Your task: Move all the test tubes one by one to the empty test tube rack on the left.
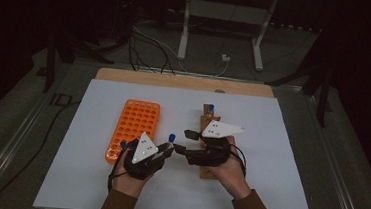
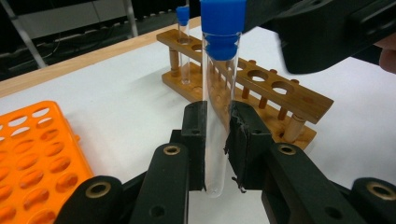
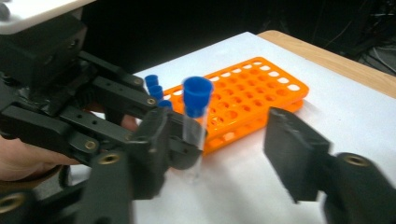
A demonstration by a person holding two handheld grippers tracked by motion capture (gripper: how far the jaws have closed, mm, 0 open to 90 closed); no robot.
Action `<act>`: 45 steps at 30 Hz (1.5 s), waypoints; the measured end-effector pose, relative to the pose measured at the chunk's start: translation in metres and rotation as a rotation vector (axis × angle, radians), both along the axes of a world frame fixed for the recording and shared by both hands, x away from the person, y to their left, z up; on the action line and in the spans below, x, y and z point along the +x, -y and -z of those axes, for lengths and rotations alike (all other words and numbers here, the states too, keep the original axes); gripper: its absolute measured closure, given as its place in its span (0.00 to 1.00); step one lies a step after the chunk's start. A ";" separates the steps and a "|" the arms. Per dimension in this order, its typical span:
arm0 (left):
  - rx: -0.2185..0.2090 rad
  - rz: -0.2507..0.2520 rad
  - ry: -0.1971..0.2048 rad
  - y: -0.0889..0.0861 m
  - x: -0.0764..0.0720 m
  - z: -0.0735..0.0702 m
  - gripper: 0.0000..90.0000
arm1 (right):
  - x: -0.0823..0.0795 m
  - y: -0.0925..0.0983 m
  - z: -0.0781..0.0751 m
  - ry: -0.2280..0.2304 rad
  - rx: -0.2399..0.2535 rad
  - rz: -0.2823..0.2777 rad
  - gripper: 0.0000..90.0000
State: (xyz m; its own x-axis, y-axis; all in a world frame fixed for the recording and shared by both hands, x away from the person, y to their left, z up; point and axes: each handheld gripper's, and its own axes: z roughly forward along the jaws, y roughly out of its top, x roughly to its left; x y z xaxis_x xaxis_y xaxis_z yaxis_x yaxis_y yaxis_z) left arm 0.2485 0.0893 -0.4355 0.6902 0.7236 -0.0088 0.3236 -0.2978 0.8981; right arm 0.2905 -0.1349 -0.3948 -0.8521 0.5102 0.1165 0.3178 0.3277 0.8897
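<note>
Blue-capped test tube (image 2: 219, 93): centre frame, upright, clamped by left gripper (image 2: 218, 140). Right gripper (image 3: 219, 154) released, jaws apart (handover done). Carry it vertical to the orange rack (image 1: 134, 128), 1 hole.

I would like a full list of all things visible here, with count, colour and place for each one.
Clear glass test tube with blue cap: one, upright between the left gripper's pads.
Orange plastic tube rack: one, on the left of the sheet; blue-capped tubes at its near end, count unclear.
Brown wooden tube rack: one, on the right; one blue-capped tube stands in its far end.
White sheet: one, covering the table.
Wooden table edge: far side.
Left gripper: black, shut on the test tube.
Right gripper: black, open, beside the tube.
</note>
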 end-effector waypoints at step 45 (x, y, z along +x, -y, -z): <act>-0.037 -0.020 -0.019 -0.076 -0.022 -0.001 0.86 | 0.006 0.039 0.020 0.046 -0.042 0.179 0.01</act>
State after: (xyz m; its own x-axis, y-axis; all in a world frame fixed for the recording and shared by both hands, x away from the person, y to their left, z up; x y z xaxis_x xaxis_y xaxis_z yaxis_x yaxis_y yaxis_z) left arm 0.2265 0.1656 -0.4340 0.6752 0.7361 -0.0482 0.3458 -0.2582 0.9021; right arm 0.2962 -0.1743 -0.4147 -0.7513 0.6577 0.0549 0.3335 0.3066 0.8915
